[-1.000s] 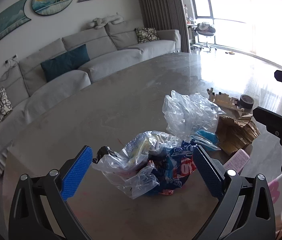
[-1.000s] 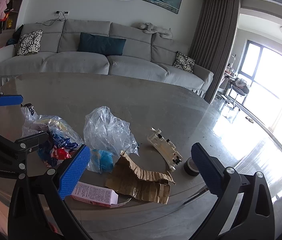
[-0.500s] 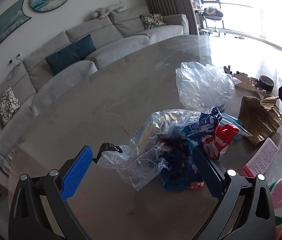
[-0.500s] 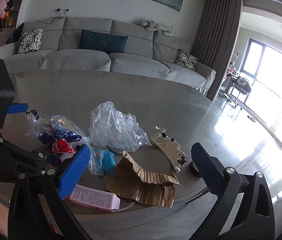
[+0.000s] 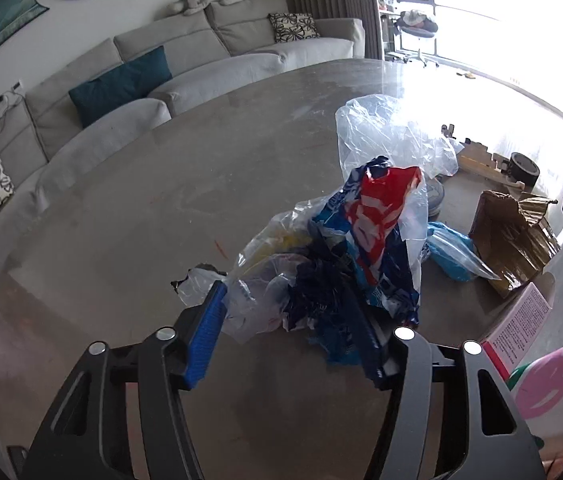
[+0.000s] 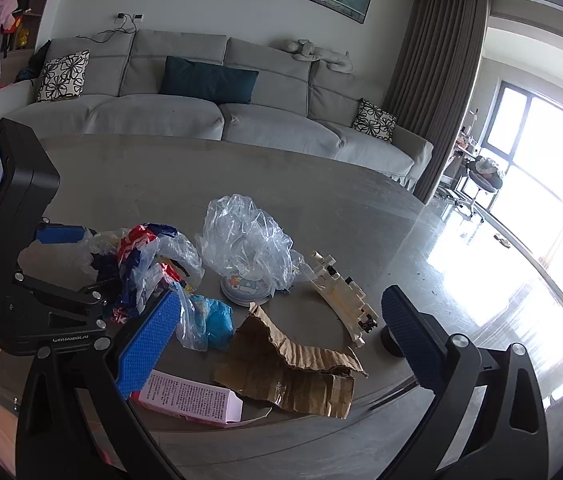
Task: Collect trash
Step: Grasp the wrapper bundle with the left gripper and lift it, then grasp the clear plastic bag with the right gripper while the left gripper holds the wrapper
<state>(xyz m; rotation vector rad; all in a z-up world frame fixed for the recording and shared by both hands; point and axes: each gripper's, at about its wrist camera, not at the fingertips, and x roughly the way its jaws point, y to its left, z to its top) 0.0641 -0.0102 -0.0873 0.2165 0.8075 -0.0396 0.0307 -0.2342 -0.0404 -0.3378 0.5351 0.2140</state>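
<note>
The wrapper wad sits between the left gripper pads, whose jaws have just been closing and now pinch it: the grab step. Cardboard lies ahead of the spread, empty right gripper. Next, I judge: lift clear.

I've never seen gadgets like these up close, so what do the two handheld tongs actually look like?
Both are matte black frames with angled arms joined by silver rivets. Each finger ends in a flat pad with a bumpy blue grid surface. The left tongs carry a boxy black block with a small screen on top, and white lettering is printed on the frame. The right tongs have the same build.
</note>
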